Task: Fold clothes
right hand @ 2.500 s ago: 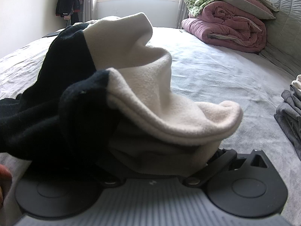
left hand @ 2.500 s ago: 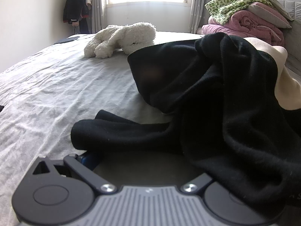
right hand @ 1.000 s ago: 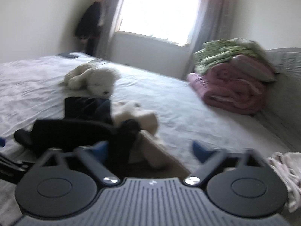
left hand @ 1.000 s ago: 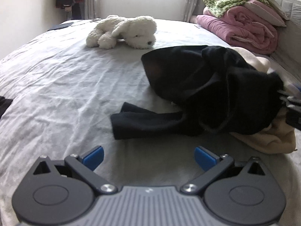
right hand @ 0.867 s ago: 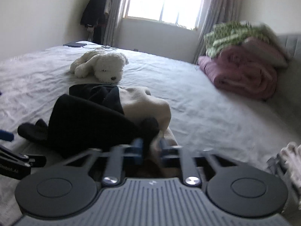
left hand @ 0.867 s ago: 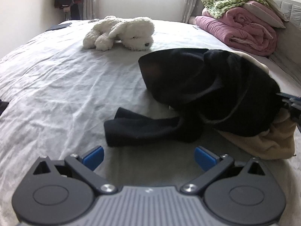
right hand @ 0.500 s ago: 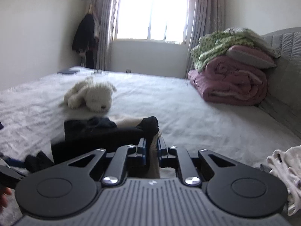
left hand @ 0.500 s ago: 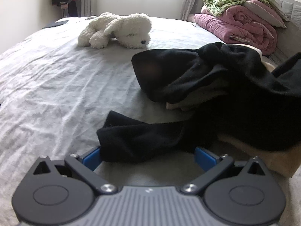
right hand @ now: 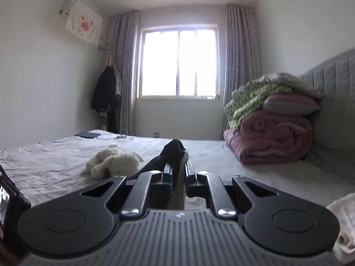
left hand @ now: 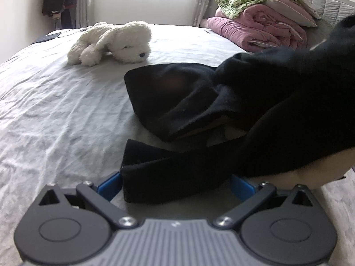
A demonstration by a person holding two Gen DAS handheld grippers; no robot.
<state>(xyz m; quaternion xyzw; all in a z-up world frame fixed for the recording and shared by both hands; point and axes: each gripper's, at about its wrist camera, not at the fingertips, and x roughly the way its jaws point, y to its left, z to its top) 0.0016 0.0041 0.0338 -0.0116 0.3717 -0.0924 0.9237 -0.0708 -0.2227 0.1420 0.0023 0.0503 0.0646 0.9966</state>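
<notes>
A black garment with a cream lining lies crumpled on the grey bed sheet. Its right part is lifted up and to the right. One black sleeve end lies between the blue pads of my left gripper, whose jaws stand wide open around it. My right gripper is shut on a fold of the black and cream garment and holds it raised above the bed.
A white plush dog lies further back on the bed, also in the right wrist view. Folded pink and green quilts are stacked by the grey headboard. A pale garment lies at the right.
My right gripper has shut on the garment and lifted it high. My left gripper has moved forward, so the black sleeve end now lies between its open jaws.
</notes>
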